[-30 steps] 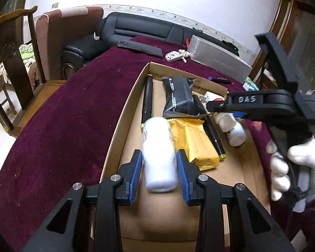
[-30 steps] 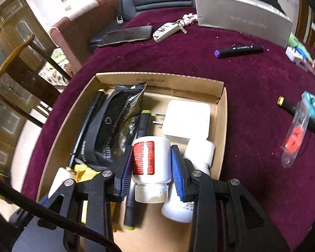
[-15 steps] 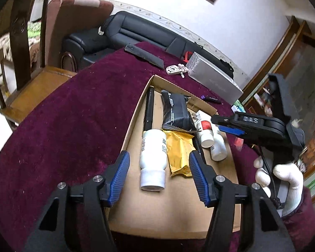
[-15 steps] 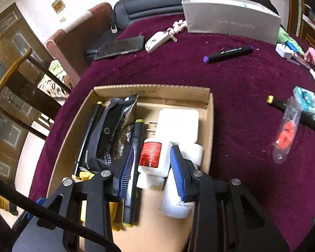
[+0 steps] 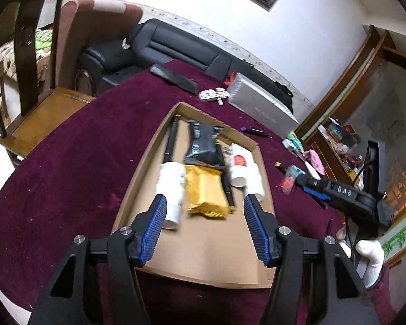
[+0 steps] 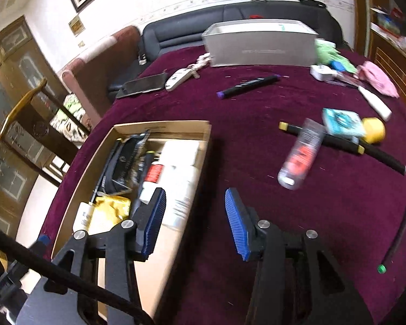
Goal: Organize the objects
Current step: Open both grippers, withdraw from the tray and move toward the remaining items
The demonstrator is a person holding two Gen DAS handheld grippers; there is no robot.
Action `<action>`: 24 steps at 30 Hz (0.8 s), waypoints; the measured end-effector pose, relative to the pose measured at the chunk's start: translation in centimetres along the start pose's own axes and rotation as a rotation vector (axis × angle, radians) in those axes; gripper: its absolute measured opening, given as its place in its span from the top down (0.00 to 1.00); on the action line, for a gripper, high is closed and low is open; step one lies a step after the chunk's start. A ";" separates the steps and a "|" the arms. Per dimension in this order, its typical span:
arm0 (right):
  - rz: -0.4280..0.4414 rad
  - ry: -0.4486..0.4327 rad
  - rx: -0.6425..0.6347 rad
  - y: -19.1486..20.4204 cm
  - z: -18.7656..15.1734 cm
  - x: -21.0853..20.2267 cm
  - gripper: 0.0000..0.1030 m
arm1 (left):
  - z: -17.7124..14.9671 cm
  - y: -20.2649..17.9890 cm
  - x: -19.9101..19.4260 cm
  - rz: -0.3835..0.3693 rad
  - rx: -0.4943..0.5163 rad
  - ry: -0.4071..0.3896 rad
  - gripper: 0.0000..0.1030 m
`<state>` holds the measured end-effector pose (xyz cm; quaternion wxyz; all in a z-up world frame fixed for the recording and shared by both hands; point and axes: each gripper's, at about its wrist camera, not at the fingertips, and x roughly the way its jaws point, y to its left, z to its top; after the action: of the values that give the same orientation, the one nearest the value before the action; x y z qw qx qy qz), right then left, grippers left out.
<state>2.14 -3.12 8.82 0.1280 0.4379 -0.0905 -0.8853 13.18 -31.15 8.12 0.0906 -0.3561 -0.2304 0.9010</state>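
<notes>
A shallow cardboard box (image 5: 149,146) on the maroon tablecloth holds a white bottle (image 5: 170,184), a yellow packet (image 5: 205,189), a black pouch (image 5: 203,143), a black pen and a red-labelled bottle (image 5: 239,162). My left gripper (image 5: 205,203) hovers open above the box's near end, holding nothing. The white bottle lies loose below its left finger. My right gripper (image 6: 195,193) is over the box's right wall (image 6: 203,157), its jaws opening with nothing between them. The red-labelled bottle (image 6: 154,173) lies in the box to its left. A white-gloved hand (image 5: 370,254) holds that gripper.
Right of the box lie a clear tube with red contents (image 6: 300,157), a black marker with yellow ends (image 6: 338,140), a teal packet (image 6: 341,122), a yellow ball (image 6: 373,130) and a green-tipped pen (image 6: 398,233). Farther back are a purple-capped marker (image 6: 249,86), a silver case (image 6: 259,46), a phone (image 6: 143,84) and a key fob (image 6: 181,77).
Both grippers let go of their bottles, which now lie in the box. The left one opened and rose back. The right one opened and swung right, off the box toward the tablecloth.
</notes>
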 end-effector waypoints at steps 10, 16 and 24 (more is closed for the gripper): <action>-0.059 -0.105 0.190 -11.6 -2.9 -6.6 0.51 | -0.8 -8.0 2.8 -0.127 0.104 0.114 0.45; -0.112 -0.171 0.343 -19.2 -4.7 -8.5 0.50 | -1.1 -15.5 7.0 -0.123 0.261 0.170 0.45; -0.127 -0.257 0.453 -24.9 -6.7 -8.8 0.50 | -0.2 -22.4 16.5 0.008 0.438 0.238 0.46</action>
<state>8.95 22.91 4.71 -0.0416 0.3440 -0.2741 -0.8971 1.23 -6.07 8.82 0.1885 -0.4324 -0.0160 0.8816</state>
